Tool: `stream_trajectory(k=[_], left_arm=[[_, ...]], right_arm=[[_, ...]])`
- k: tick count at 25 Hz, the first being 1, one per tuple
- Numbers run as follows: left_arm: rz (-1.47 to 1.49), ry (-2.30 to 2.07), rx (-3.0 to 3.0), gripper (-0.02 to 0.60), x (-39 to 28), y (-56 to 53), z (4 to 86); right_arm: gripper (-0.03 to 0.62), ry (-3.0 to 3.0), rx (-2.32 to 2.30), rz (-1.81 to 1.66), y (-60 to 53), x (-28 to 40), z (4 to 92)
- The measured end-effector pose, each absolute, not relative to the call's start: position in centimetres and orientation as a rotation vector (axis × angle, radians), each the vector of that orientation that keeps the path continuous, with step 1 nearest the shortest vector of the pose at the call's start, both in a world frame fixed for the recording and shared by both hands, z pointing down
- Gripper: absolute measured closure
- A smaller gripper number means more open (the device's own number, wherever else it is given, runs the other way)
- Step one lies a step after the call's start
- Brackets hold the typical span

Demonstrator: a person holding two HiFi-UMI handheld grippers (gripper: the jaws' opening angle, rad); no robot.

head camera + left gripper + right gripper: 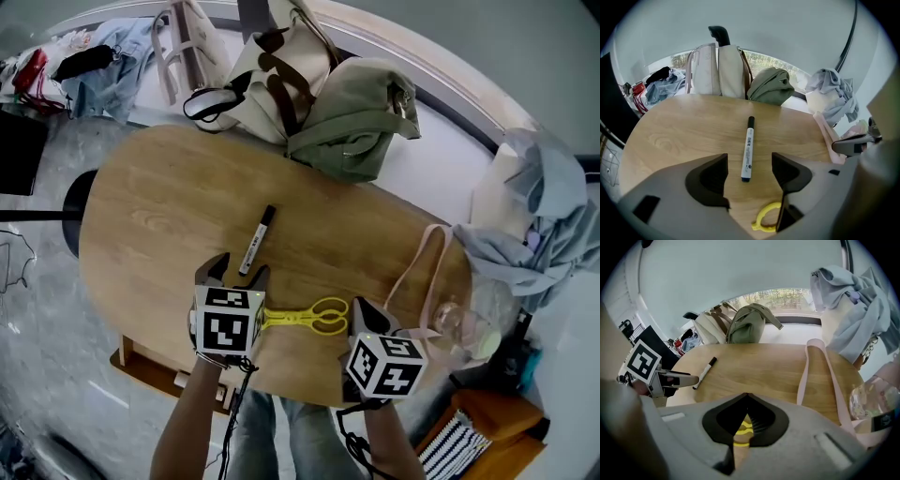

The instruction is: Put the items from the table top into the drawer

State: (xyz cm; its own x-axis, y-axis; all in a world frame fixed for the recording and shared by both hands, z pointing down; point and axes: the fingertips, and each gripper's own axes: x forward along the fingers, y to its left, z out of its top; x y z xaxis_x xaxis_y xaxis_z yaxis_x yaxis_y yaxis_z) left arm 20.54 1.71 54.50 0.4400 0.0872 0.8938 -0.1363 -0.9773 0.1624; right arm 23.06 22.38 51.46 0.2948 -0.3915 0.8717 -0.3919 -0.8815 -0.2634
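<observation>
Marker (pixel 747 149) lengthwise btwn spread jaws of L gripper (pixel 749 157) — cap end far; R gripper (pixel 747 395) clamped on yellow scissors (pixel 302 319)

An oval wooden tabletop (pixel 159 216) stands on a grey, marbled floor (pixel 47 328) that carries pale reflections. A white ledge (pixel 441 159) runs along the tabletop's far edge. Above the ledge, a low window (pixel 776 63) shows green foliage under a plain pale wall (pixel 787 28). A cream tote (pixel 253 84) and an olive bag (pixel 352 117) lean on the ledge behind the tabletop. Blue-grey clothing (pixel 553 216) is heaped beyond the tabletop's right end, and more clothes (pixel 103 70) lie beyond its far left corner. The daylight is soft and even.
</observation>
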Motion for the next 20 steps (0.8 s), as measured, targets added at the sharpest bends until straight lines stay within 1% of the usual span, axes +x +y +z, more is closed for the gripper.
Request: stream_trajectory(k=[11,12,13,14,20], left_arm=[[1.602,0.016,2.486,0.300,22.3,1.2,56.1],[1.607,0.018,2.494,0.321,22.5,1.2,56.0],[1.613,0.014,2.504,0.369,22.6,1.1,55.9],[1.619,0.013,2.514,0.397,22.7,1.0,55.9],[1.649,0.061,2.521,0.405,22.9,1.5,56.2]], right_arm=[[0.589,-0.719,2.498,1.791,22.7,22.1,53.0],[0.589,-0.717,2.495,1.795,22.7,22.1,53.1],[0.589,-0.716,2.493,1.798,22.6,22.2,53.1],[0.589,-0.716,2.493,1.799,22.6,22.3,53.1],[0.589,-0.732,2.484,1.792,21.9,22.6,53.0]])
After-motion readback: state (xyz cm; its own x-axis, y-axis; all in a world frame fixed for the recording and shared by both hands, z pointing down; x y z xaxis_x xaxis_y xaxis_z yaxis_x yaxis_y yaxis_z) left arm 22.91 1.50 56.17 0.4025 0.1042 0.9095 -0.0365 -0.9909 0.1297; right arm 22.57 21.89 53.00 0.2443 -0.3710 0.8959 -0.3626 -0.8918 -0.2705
